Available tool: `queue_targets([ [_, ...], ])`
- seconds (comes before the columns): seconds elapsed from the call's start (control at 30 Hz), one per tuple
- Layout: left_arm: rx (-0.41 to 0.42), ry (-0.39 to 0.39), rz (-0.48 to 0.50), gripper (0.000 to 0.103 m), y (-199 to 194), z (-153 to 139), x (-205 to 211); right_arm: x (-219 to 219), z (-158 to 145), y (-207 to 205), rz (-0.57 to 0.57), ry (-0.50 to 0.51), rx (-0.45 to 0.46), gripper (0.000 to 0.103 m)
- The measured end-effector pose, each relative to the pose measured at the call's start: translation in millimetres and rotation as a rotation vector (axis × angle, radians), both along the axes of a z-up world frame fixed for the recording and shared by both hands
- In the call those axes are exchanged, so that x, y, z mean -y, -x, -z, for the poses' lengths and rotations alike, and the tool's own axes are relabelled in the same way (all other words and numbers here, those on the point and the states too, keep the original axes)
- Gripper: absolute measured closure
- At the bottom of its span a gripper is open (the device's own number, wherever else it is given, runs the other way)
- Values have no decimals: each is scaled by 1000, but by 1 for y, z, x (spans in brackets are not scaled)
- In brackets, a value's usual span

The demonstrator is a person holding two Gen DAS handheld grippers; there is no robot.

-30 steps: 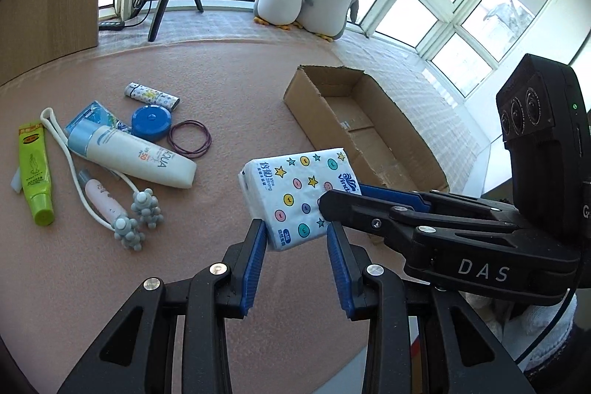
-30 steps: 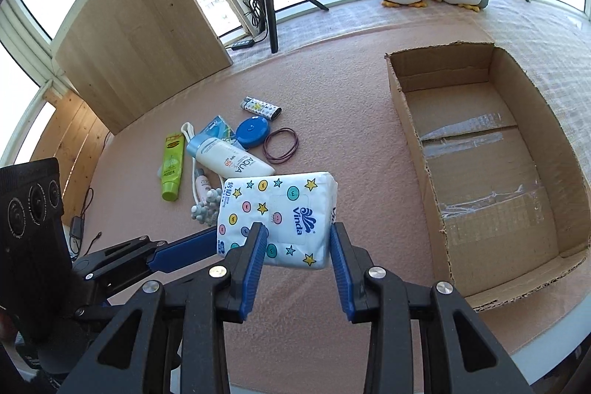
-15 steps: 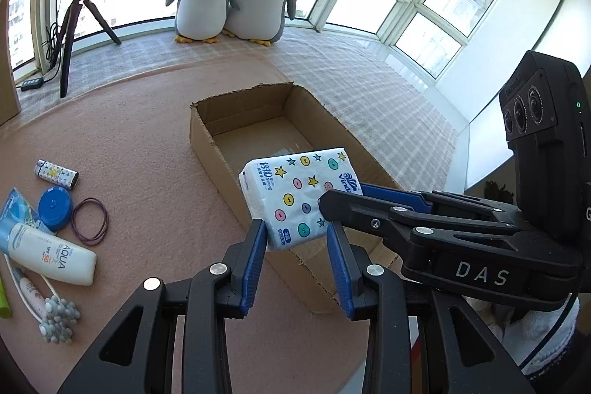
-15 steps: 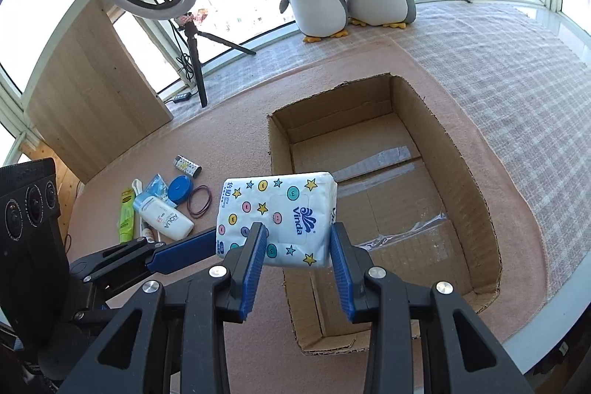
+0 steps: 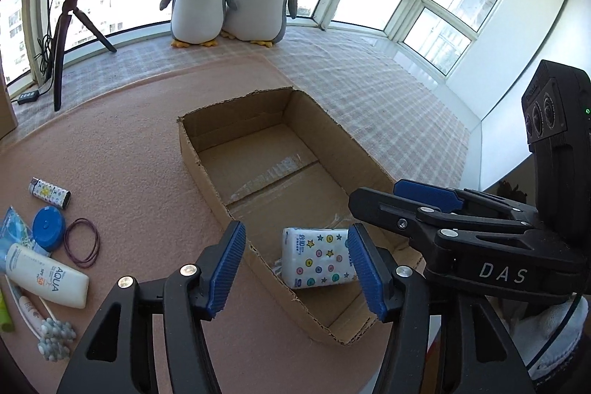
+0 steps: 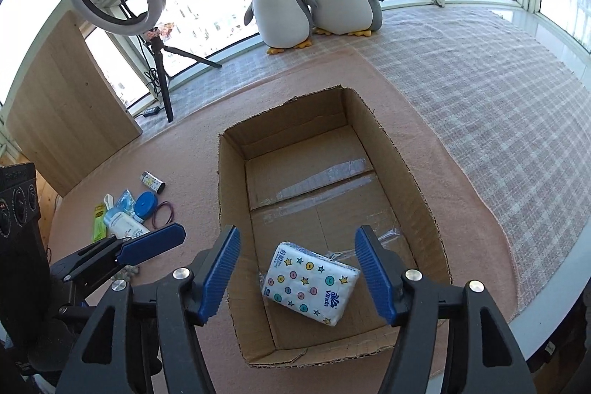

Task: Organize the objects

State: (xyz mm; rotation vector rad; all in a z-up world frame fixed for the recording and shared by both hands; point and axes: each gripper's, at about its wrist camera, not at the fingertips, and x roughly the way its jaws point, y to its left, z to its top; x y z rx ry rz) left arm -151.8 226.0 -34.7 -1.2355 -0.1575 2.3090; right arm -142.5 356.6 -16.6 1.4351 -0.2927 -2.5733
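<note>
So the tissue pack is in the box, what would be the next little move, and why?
Probably swing the left gripper toward the white AQUA lotion bottle. The star-patterned tissue pack lies free on the brown cardboard box floor, both grippers' jaws are open and empty, and the other small items sit on the pink mat.

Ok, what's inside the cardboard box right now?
Only the tissue pack, lying flat near the front end of the cardboard box; otherwise bare taped floor. The strip behind the near wall is hidden.
</note>
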Motion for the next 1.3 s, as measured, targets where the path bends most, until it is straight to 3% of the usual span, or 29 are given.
queue_targets([
  [0.43,19,17,-119,42,-29,-2,88,52,4,-18,-68,37,14,42],
  [0.97,89,14,-425,42,-69,28,270,158,19,-30,-235,12,49,42],
  [1.2,141,37,-558,42,-71,46,325,188,24,-29,-283,3,59,42],
  [1.3,181,7,-608,42,-65,57,346,197,27,-30,-297,-5,64,42],
])
